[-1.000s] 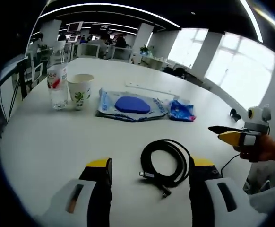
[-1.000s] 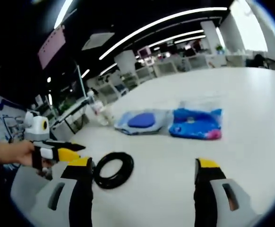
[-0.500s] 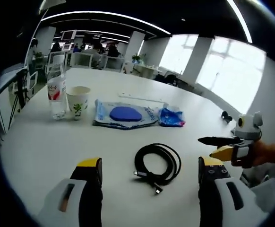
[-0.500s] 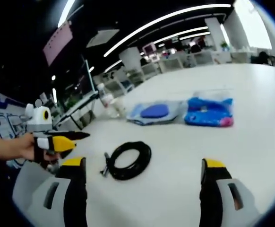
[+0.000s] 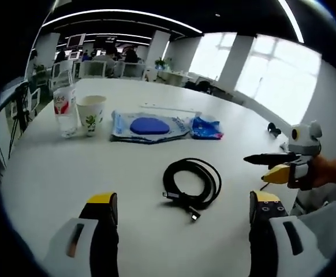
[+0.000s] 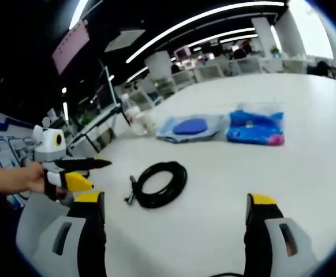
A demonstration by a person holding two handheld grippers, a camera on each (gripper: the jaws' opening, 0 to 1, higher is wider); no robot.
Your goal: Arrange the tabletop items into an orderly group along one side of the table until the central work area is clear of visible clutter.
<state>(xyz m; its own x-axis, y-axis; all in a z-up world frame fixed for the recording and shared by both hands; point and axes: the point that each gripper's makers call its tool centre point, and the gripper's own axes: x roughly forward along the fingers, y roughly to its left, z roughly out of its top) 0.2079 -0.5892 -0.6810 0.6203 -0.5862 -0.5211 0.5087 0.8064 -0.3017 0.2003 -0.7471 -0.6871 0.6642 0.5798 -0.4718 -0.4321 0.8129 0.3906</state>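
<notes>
A coiled black cable lies on the white table, just beyond my left gripper, which is open with nothing between its jaws. My right gripper is open too, with bare table between its jaws, and it also shows at the right of the left gripper view. Farther back lie a clear bag with a blue oval pad and a blue packet. A paper cup and a plastic bottle stand at the far left.
A thin white strip lies behind the bag, and a small black object sits near the table's right edge. A hand holds the left gripper. Office desks and chairs stand beyond the table.
Both cameras have drawn back a little, so the cable sits farther ahead of the jaws. The things on the table have not moved, and both grippers stay open.
</notes>
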